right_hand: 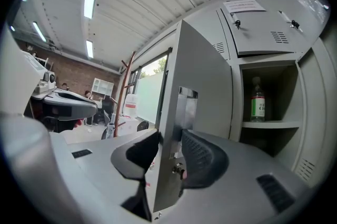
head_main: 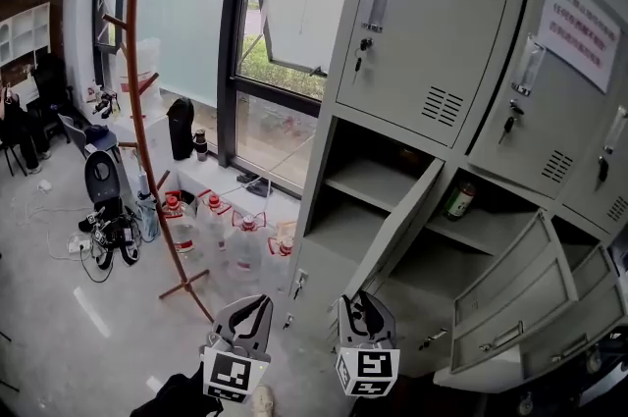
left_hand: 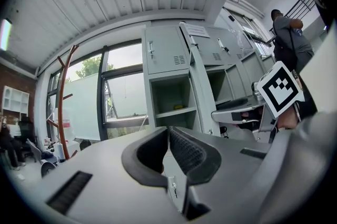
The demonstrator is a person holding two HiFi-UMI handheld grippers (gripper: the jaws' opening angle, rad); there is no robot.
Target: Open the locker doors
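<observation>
The grey lockers (head_main: pixel 432 23) have their top row of doors closed, each with a handle and a key. Below them, one narrow door (head_main: pixel 392 229) stands swung out toward me. My right gripper (head_main: pixel 361 307) is at this door's free edge. In the right gripper view the door edge (right_hand: pixel 195 91) with its metal handle plate (right_hand: pixel 185 112) passes between the jaws of the right gripper (right_hand: pixel 169 138), which stand slightly apart around it. My left gripper (head_main: pixel 245 312) hangs to the left of the door, holding nothing; the tips of the left gripper (left_hand: pixel 167 130) meet.
Further right, two more doors (head_main: pixel 520 292) hang open. A green bottle (head_main: pixel 458 200) stands on a shelf. Left of the lockers are a red coat stand (head_main: pixel 142 111), water jugs (head_main: pixel 226 229) on the floor, and windows. A person (left_hand: pixel 289 33) stands nearby.
</observation>
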